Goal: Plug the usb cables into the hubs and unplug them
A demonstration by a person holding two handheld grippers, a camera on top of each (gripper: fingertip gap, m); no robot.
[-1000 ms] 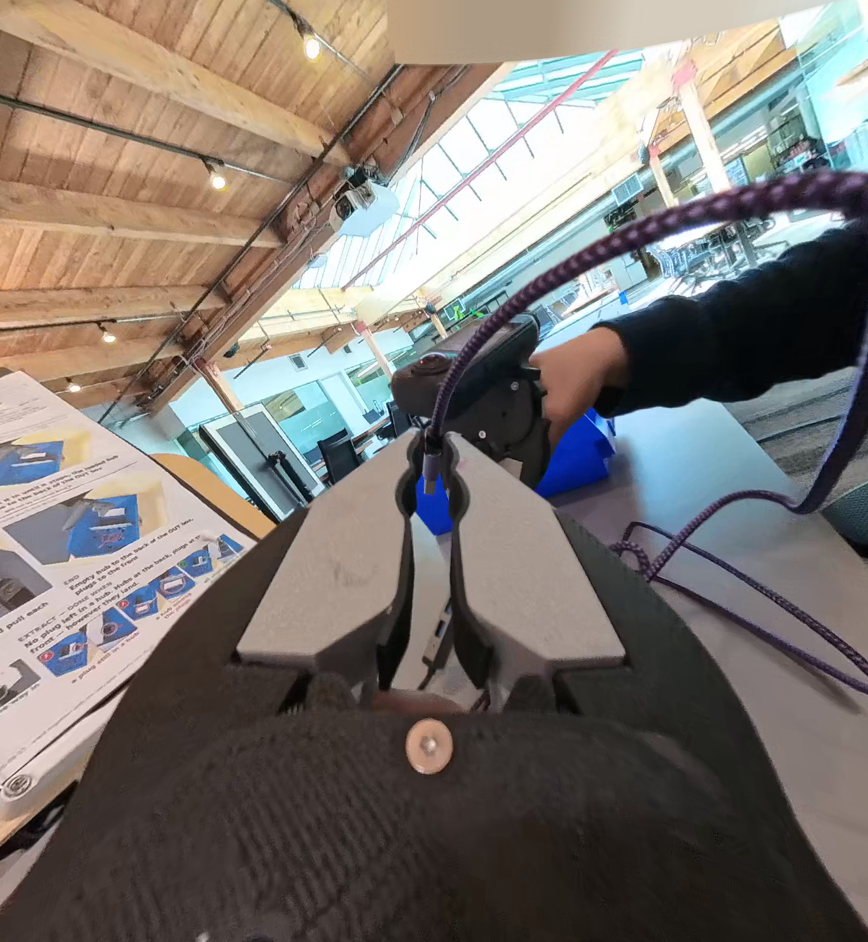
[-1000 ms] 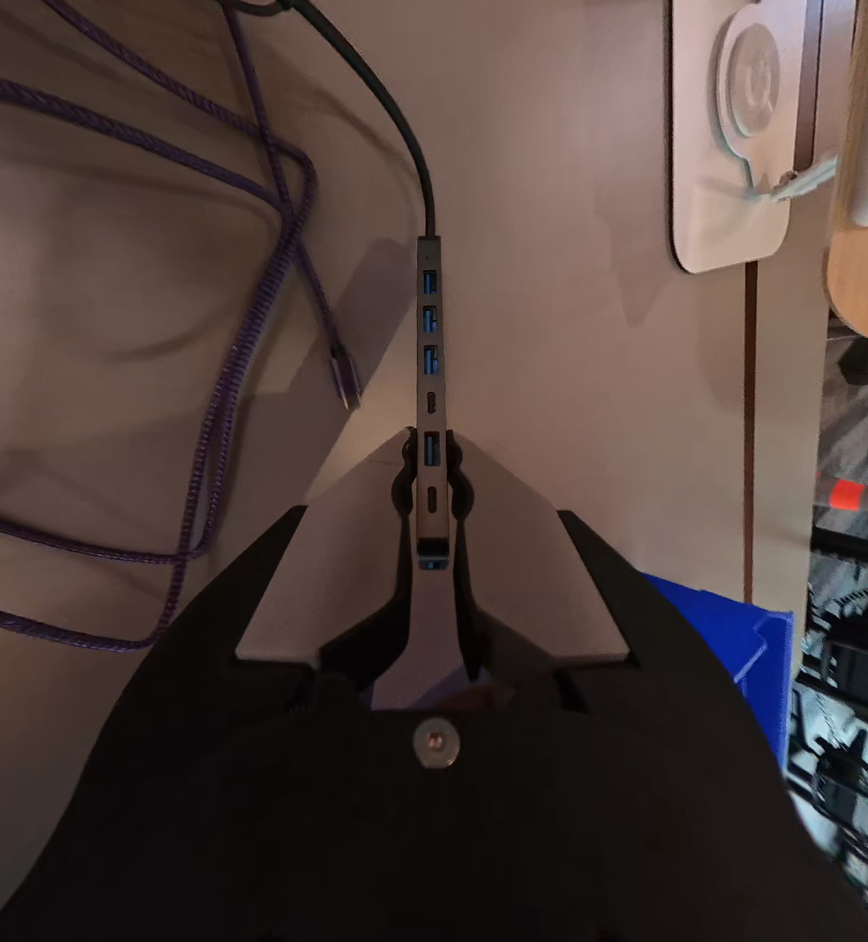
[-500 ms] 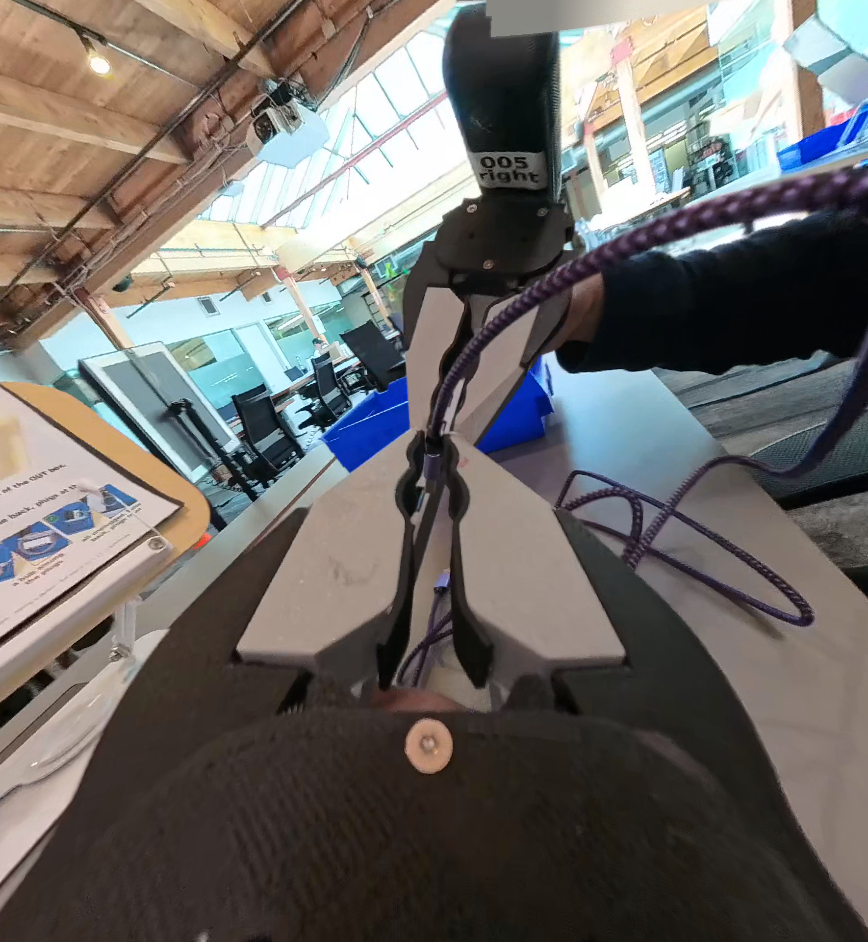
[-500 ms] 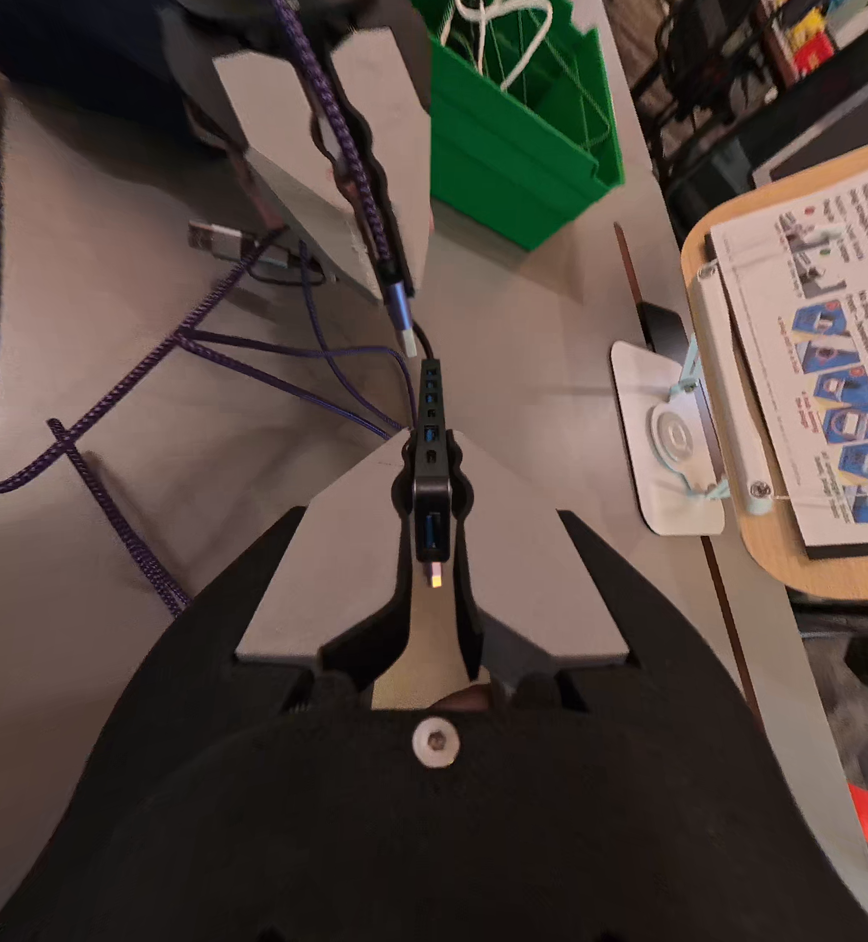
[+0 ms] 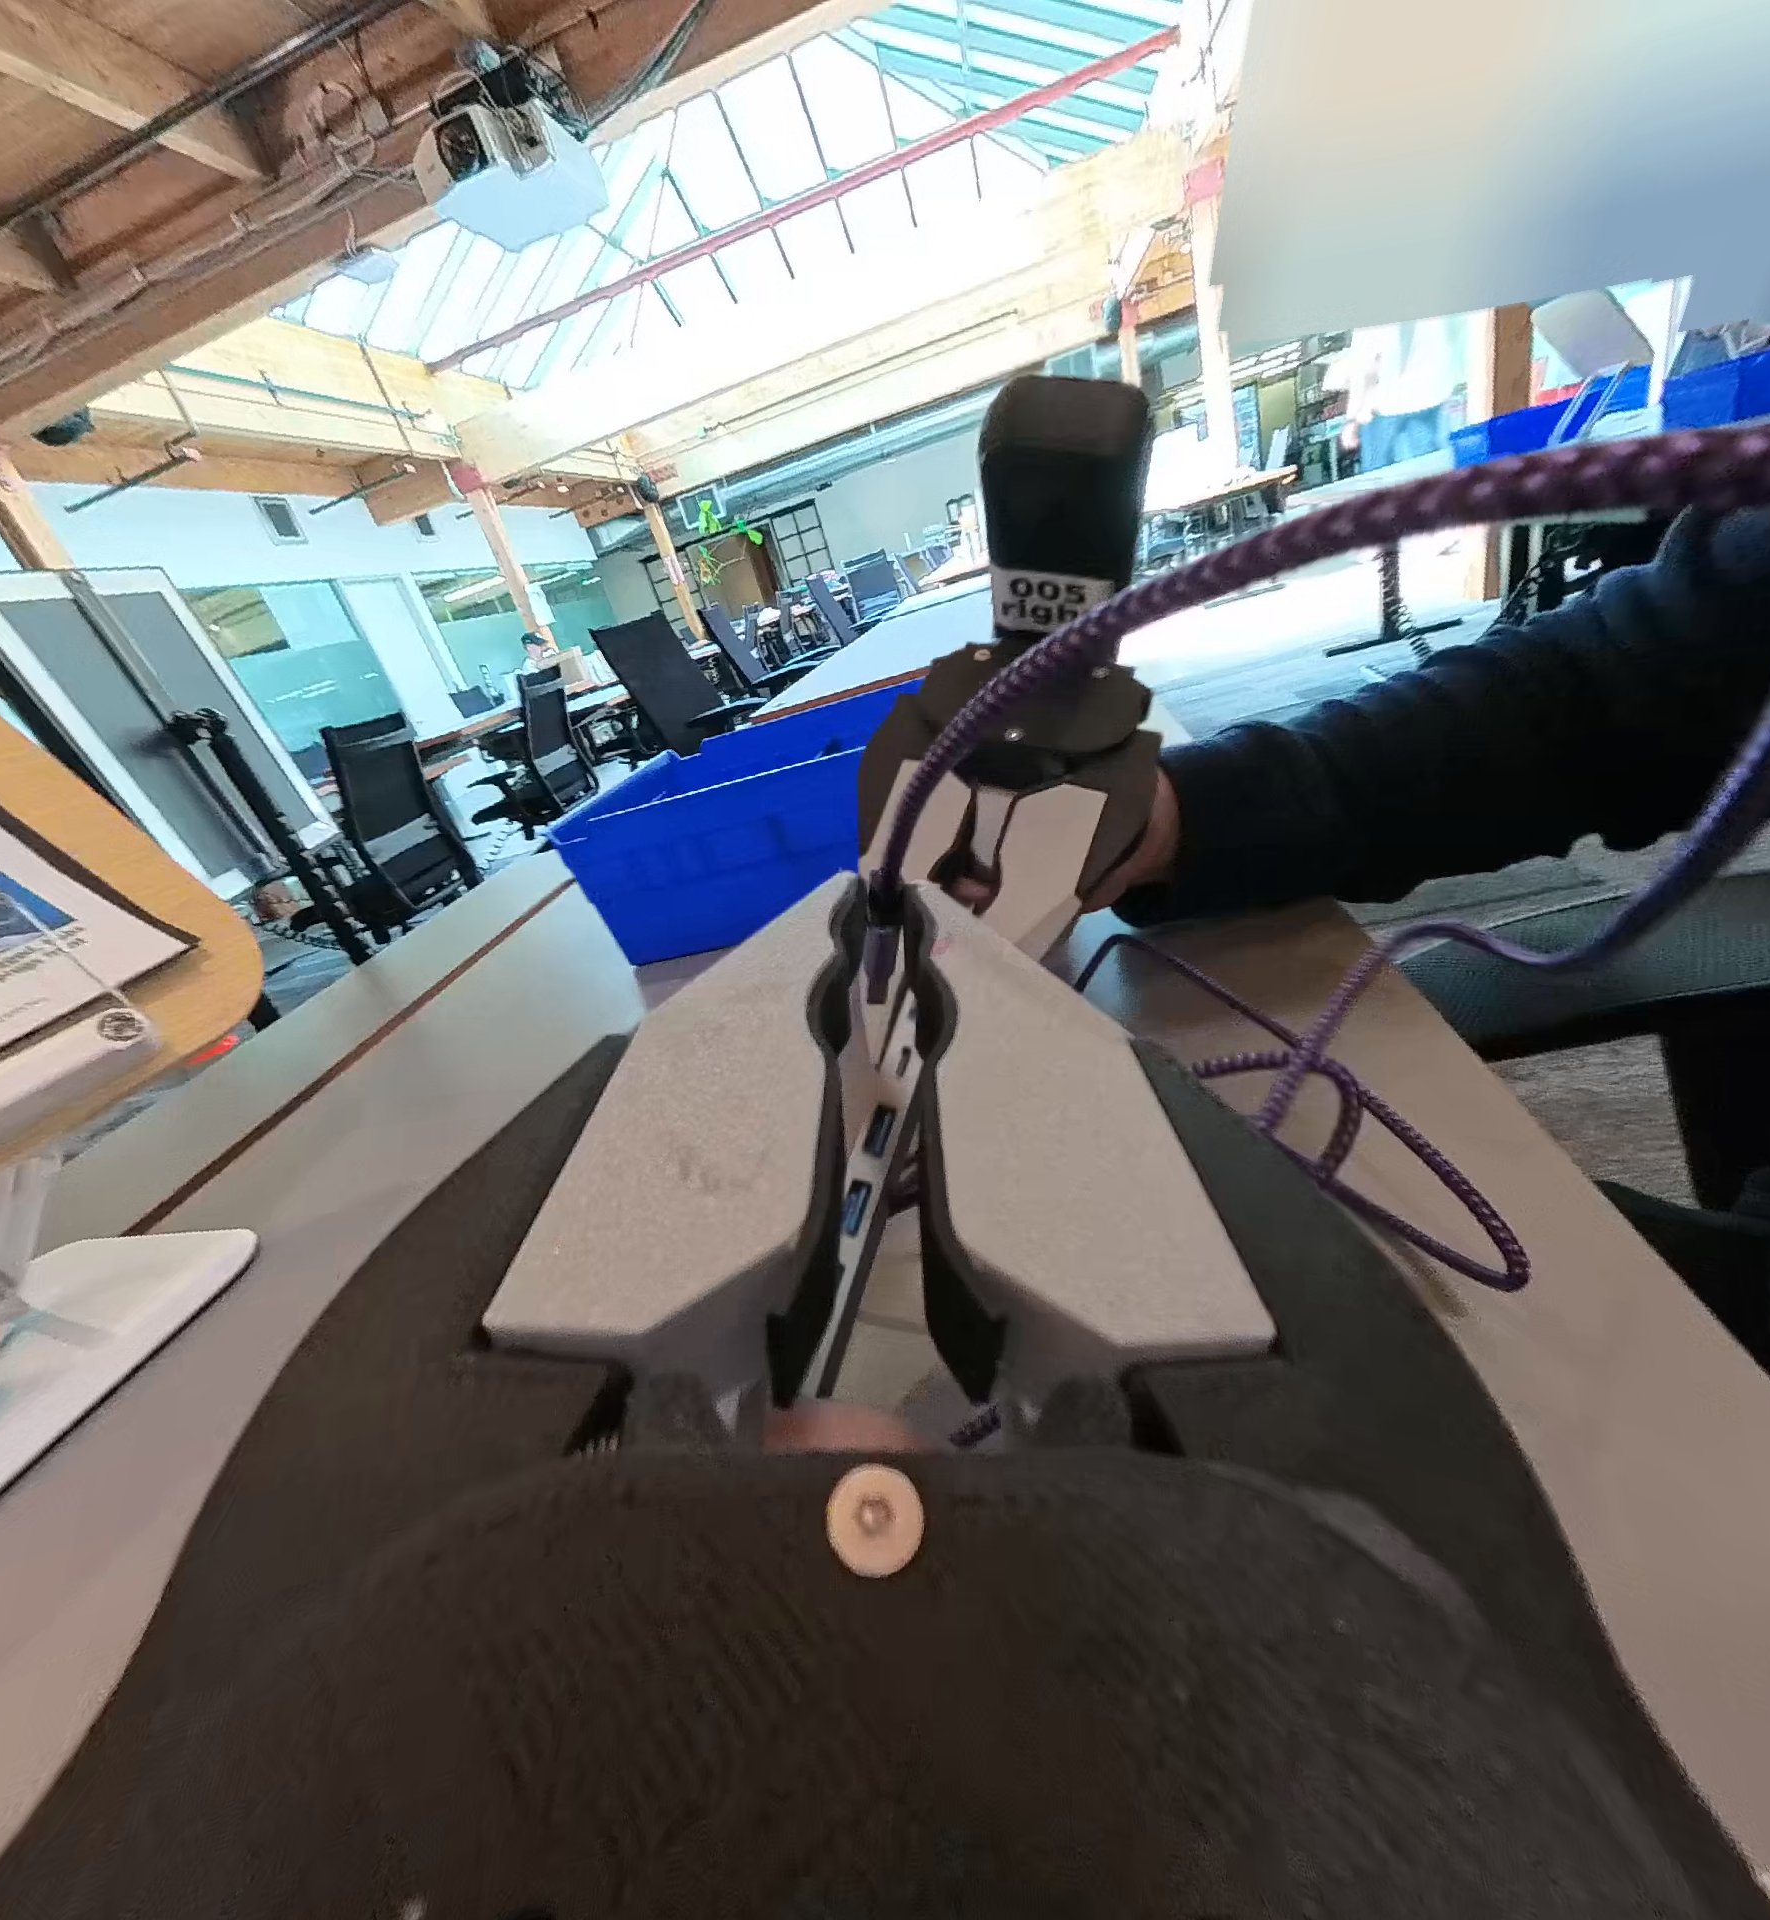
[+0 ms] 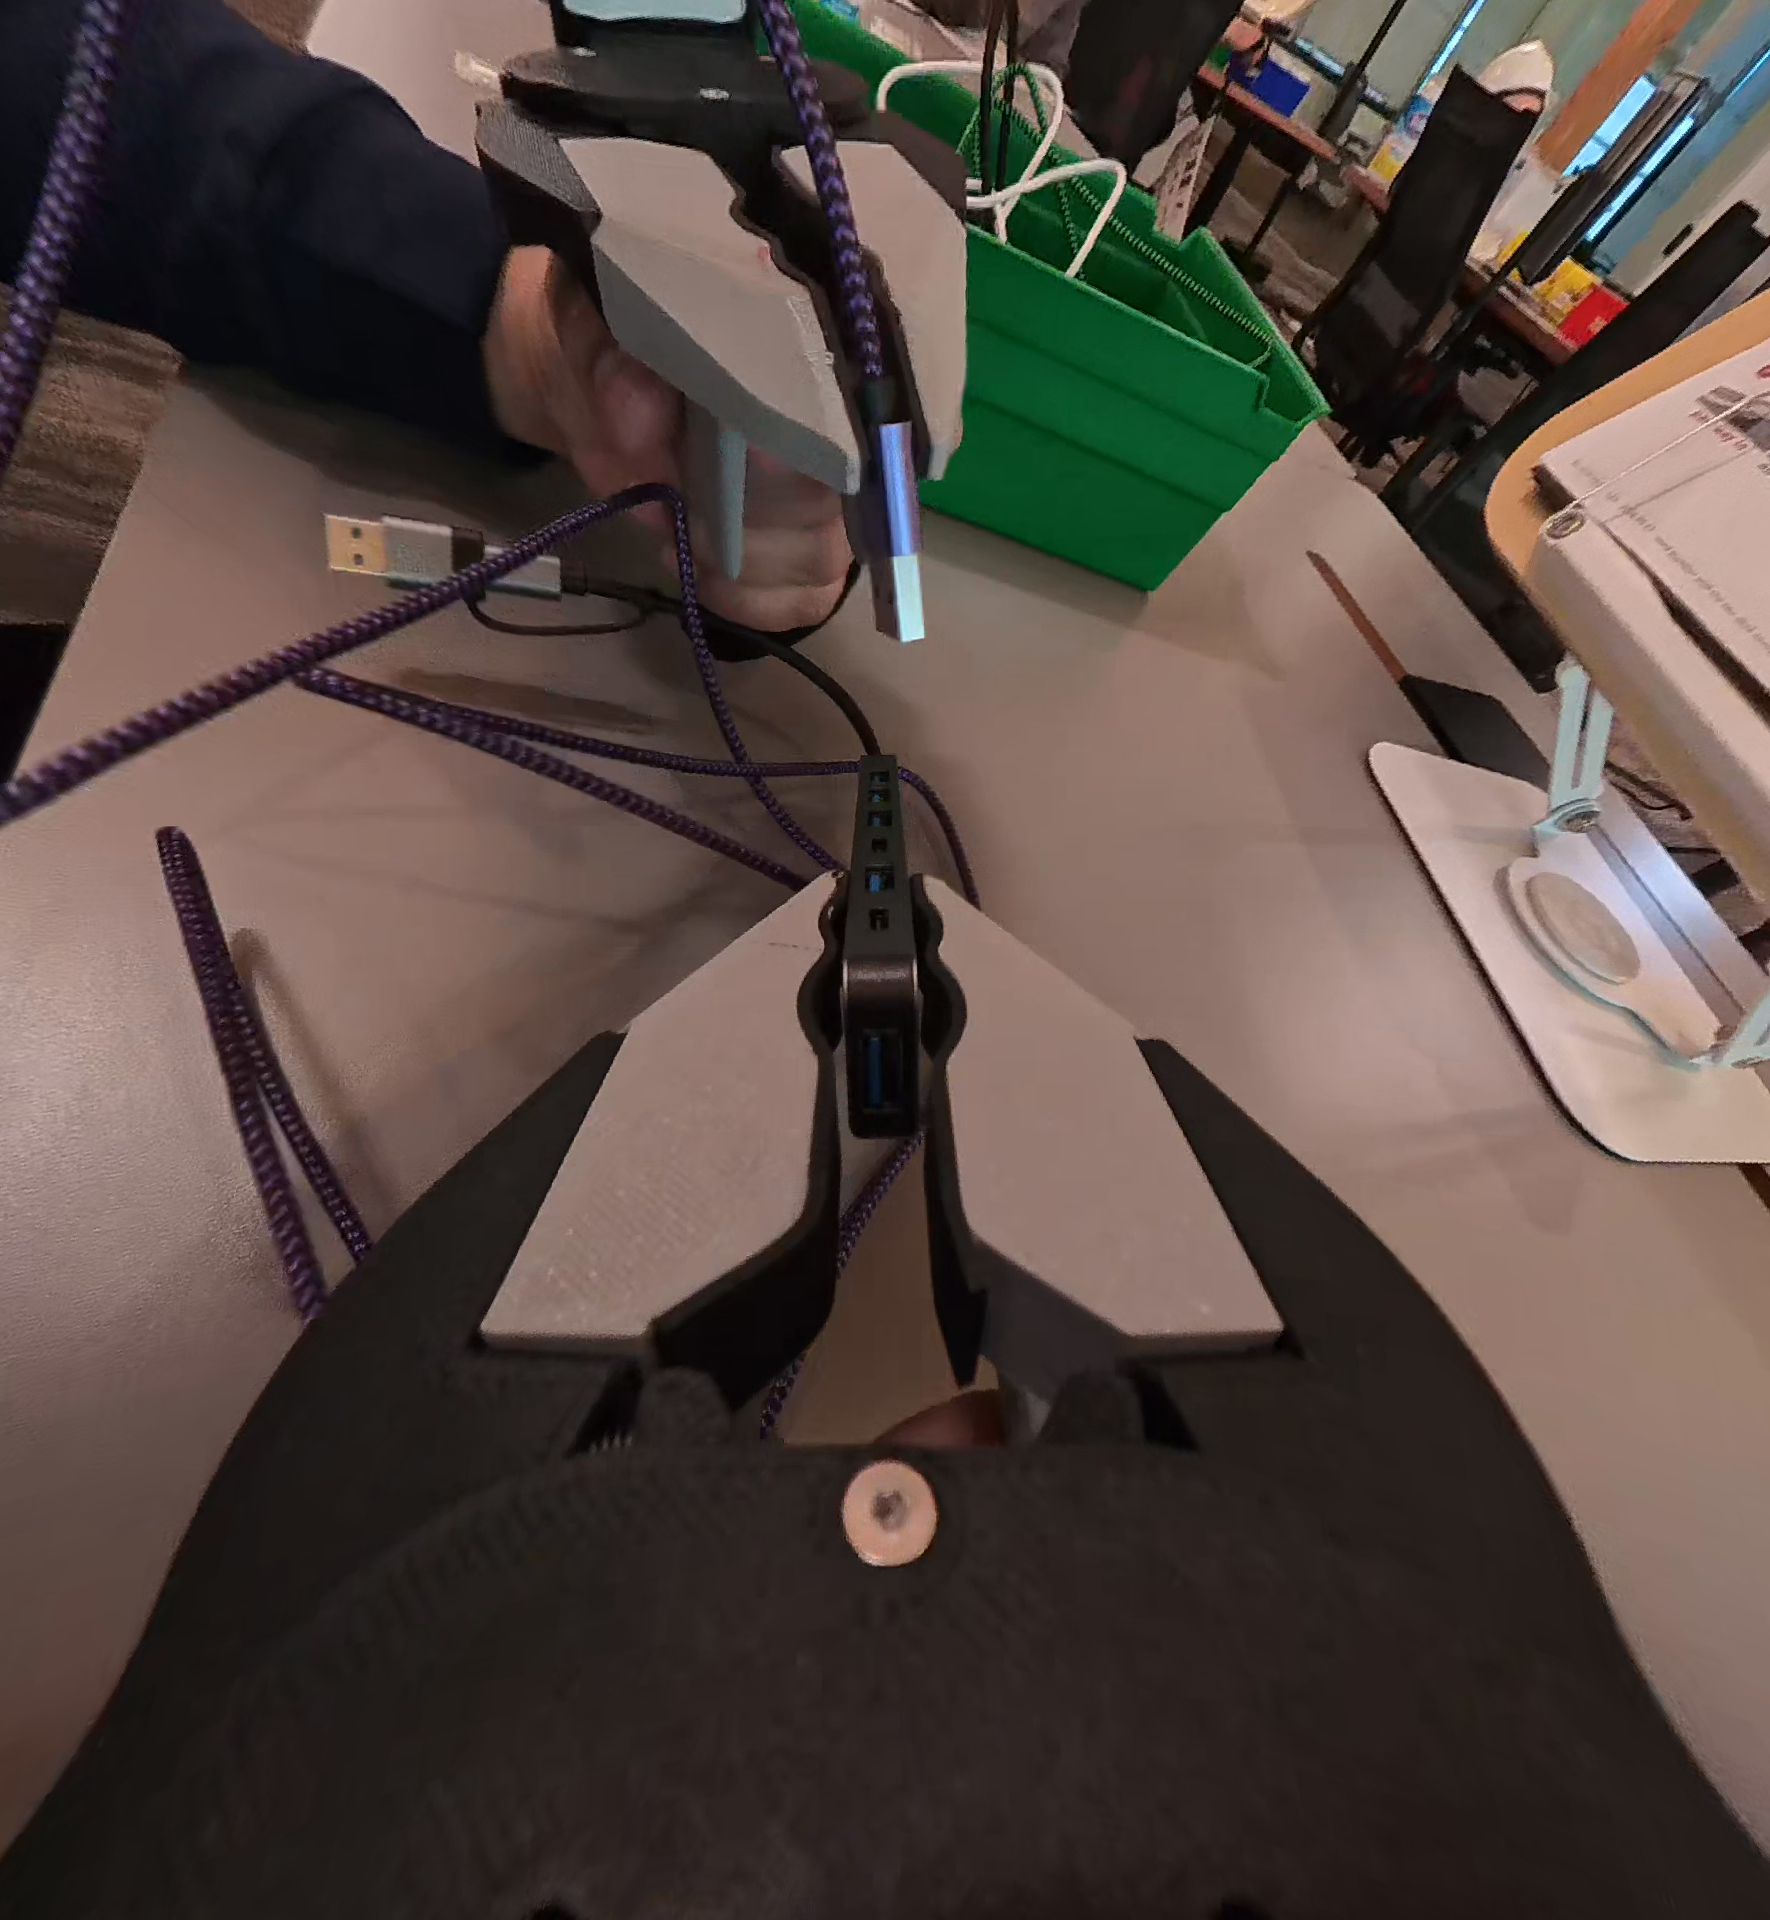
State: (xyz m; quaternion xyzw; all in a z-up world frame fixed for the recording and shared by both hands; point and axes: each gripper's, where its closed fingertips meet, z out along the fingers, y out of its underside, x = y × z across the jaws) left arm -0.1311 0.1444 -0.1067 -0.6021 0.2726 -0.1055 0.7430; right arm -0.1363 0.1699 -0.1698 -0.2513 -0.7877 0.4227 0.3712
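Over a grey counter (image 6: 1120,727) in a skylit, timber-beamed office, the right hand-held gripper (image 6: 879,914) clamps a black hub (image 6: 879,997); the left hand-held gripper (image 5: 886,914) pinches a purple USB cable (image 6: 829,208), plug just above the hub

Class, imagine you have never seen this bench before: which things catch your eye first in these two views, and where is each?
In the middle of the right wrist view, the right gripper clamps a slim black hub above the grey table. Above it, the left gripper holds a purple braided cable's silver plug, pointing down and not yet inserted. A bright green bin stands behind.
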